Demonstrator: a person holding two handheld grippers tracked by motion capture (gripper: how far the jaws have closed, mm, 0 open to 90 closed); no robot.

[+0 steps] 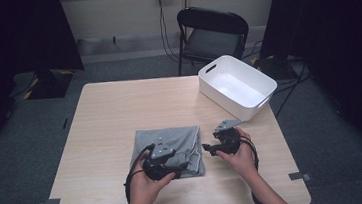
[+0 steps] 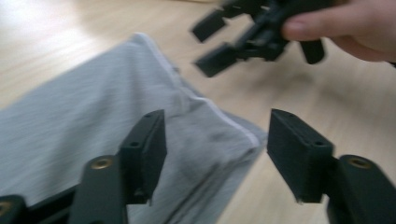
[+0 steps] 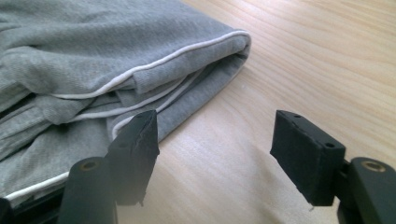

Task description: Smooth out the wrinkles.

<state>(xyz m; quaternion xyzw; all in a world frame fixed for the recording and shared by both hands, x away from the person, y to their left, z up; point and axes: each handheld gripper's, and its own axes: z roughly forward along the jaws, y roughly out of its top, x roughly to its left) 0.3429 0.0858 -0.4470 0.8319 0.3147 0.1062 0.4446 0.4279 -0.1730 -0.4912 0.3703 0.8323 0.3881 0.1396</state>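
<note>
text: none readable | labels: none | brands: none | numbers: none | signs: none | checked: grey folded cloth [image 1: 170, 145], white bin [image 1: 238, 86] beyond the cloth, desk [image 1: 105, 119] under the cloth, all plain

Both grippers [image 1: 177, 166] [image 1: 208, 149] — jaws apart
</note>
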